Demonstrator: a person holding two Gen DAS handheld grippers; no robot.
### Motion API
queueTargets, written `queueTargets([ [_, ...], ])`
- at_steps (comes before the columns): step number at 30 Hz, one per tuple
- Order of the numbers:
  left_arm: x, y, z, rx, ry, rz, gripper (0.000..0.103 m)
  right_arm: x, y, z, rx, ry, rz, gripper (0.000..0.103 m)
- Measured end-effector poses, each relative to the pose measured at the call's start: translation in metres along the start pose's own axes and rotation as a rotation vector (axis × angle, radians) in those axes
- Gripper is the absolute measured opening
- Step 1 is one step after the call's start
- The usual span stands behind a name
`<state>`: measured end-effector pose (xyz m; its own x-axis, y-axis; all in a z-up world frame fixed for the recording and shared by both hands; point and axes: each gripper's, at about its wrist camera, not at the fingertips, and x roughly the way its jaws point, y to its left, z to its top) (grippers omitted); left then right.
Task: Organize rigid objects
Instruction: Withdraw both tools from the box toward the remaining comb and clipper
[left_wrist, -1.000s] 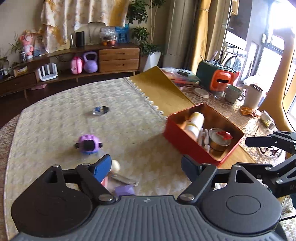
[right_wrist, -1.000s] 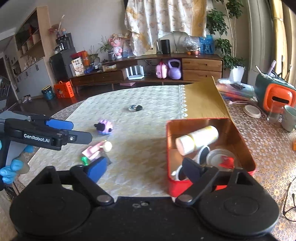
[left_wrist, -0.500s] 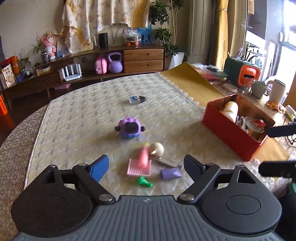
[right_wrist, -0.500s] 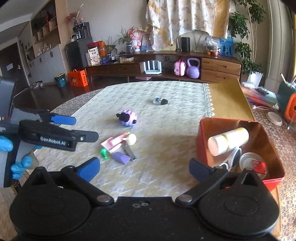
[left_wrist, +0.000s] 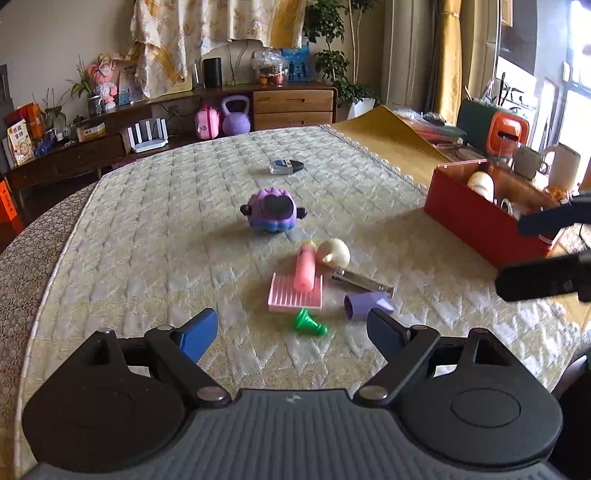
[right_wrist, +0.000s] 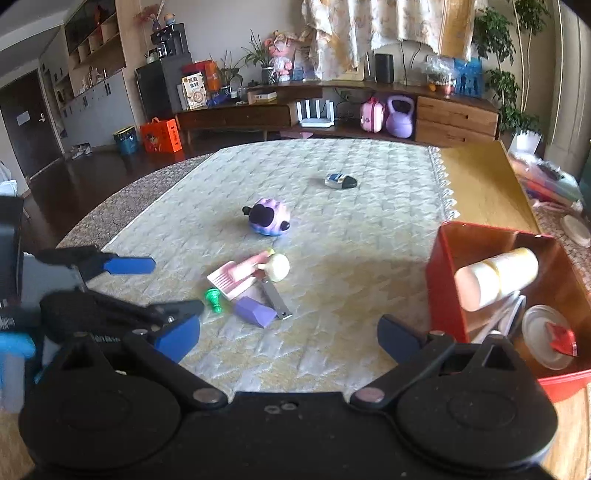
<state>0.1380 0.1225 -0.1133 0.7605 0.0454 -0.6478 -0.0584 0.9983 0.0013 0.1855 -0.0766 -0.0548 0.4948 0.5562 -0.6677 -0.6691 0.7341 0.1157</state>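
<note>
A cluster of small items lies on the quilted table: a pink comb (left_wrist: 295, 291) (right_wrist: 232, 278), a cream ball (left_wrist: 335, 252) (right_wrist: 277, 266), a green peg (left_wrist: 309, 324) (right_wrist: 213, 298), a purple block (left_wrist: 365, 303) (right_wrist: 255, 312) and metal clippers (left_wrist: 364, 282) (right_wrist: 275, 297). A purple round toy (left_wrist: 272, 213) (right_wrist: 267, 218) sits beyond. A red box (left_wrist: 476, 218) (right_wrist: 445, 280) on the right holds a bottle (right_wrist: 495, 278) and a tin. My left gripper (left_wrist: 291, 334) (right_wrist: 147, 284) is open, just short of the cluster. My right gripper (right_wrist: 288, 338) (left_wrist: 543, 251) is open and empty by the box.
A small silver and black object (left_wrist: 286, 166) (right_wrist: 340, 181) lies farther back on the table. A yellow mat (left_wrist: 391, 140) covers the right side. Mugs and an orange container (left_wrist: 508, 134) stand behind the box. A sideboard (right_wrist: 369, 110) lines the far wall.
Both grippers swung left, away from the red box and toward the cluster. The left gripper has pulled back, so the cluster now lies in front of its fingers. No object moved.
</note>
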Motion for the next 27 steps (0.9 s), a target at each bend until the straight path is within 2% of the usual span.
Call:
queueTargets([
  [10, 0.021, -0.006, -0.013, 0.013, 0.001, -0.013, 0.088, 0.036, 0.009, 0.001, 0.033, 0.074, 0.0, 0.098],
  [13, 0.024, -0.008, -0.016, 0.027, -0.011, -0.005, 0.088, 0.045, 0.016, 0.003, 0.024, 0.089, 0.005, 0.089],
  [15, 0.026, -0.009, -0.016, 0.026, -0.018, -0.003, 0.088, 0.052, 0.02, 0.004, 0.014, 0.102, 0.005, 0.079],
  [20, 0.031, -0.009, -0.018, 0.024, -0.017, 0.0, 0.088, 0.068, 0.023, 0.007, 0.035, 0.134, 0.023, 0.072],
  [22, 0.032, -0.007, -0.019, 0.022, -0.012, -0.01, 0.077, 0.073, 0.025, 0.009, 0.041, 0.145, 0.027, 0.068],
  [27, 0.033, -0.009, -0.019, 0.038, -0.027, -0.028, 0.062, 0.082, 0.024, 0.013, 0.081, 0.163, 0.038, 0.061],
])
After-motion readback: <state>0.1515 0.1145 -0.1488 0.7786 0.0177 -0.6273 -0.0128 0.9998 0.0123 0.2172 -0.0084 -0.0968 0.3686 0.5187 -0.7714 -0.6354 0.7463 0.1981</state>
